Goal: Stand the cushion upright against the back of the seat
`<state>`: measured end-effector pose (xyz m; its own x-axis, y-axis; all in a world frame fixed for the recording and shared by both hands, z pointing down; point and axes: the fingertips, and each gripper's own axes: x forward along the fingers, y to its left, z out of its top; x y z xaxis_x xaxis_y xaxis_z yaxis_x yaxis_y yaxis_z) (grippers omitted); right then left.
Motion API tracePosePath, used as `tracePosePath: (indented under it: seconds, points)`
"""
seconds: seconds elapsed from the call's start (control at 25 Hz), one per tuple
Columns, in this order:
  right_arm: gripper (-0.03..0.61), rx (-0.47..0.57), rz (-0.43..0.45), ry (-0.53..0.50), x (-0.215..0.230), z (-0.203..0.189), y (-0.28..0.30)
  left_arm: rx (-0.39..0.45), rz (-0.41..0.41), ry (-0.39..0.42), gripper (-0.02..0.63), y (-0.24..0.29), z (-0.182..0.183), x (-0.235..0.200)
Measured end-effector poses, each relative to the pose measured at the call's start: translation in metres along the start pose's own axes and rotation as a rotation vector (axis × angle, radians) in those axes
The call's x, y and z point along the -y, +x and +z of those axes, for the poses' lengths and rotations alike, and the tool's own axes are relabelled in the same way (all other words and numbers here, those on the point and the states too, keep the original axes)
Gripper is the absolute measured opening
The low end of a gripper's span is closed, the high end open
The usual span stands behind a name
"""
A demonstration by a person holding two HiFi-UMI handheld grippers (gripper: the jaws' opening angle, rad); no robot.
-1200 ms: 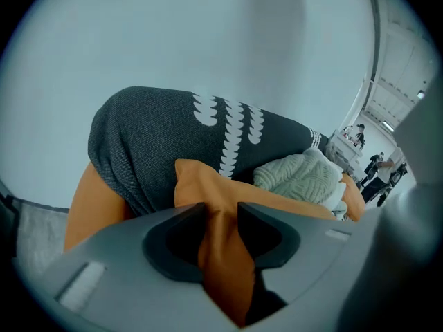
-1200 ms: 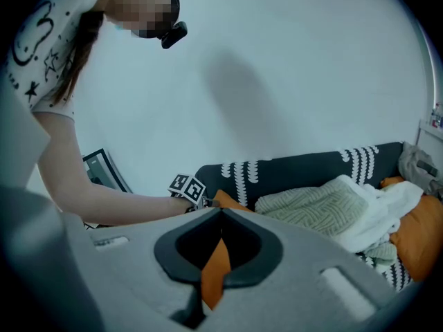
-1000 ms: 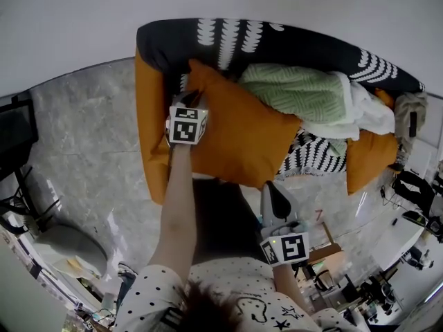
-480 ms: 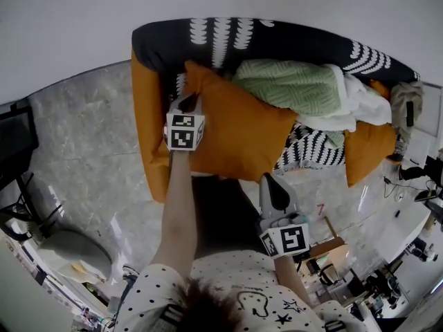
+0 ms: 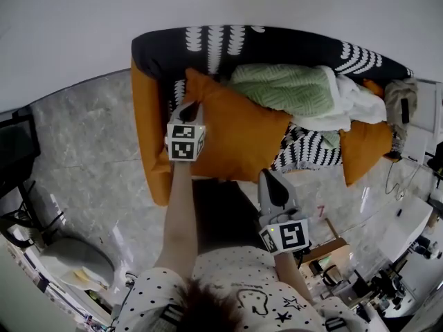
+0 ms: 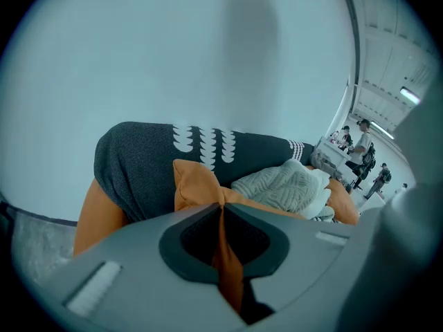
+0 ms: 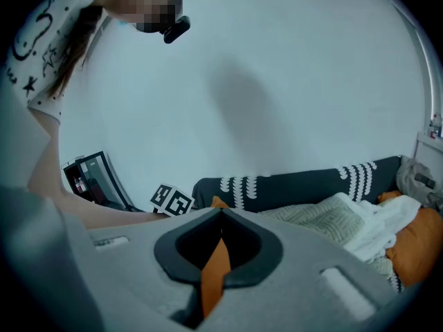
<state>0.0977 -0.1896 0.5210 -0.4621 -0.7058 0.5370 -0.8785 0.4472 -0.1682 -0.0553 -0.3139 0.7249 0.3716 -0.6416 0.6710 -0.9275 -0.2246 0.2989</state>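
Orange and soft, the large cushion (image 5: 242, 140) on the sofa (image 5: 291, 47) is judged light, floppy and best taken at its edges, where the left hand-held gripper (image 6: 221, 209), its jaws having just been closing, and the right hand-held gripper (image 7: 220, 220) are clamped on folds; one more orange cushion (image 5: 363, 147) is counted at the right end.

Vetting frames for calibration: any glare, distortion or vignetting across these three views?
Head view: strong fisheye, the sofa bows; glare streaks on the floor. Left gripper view: black corners, a soft shadow on the wall. Right gripper view: same black corners and wall shadow, plus a mosaic patch at top left.
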Motion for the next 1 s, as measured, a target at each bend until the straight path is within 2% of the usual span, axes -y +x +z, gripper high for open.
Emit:
tracePosePath:
  seconds: [0.52, 0.8, 1.0]
  points:
    - [-0.002, 0.064, -0.007, -0.019, 0.002, 0.017, -0.017, 0.081, -0.071, 0.058, 0.012, -0.032, 0.028, 0.037]
    - [-0.002, 0.099, -0.011, -0.024, -0.001, 0.026, -0.024, 0.130, -0.100, 0.170, 0.012, -0.046, 0.064, 0.047]
    - [-0.002, 0.127, -0.016, -0.028, -0.001, 0.035, -0.027, 0.151, -0.112, 0.298, 0.012, -0.050, 0.099, 0.046]
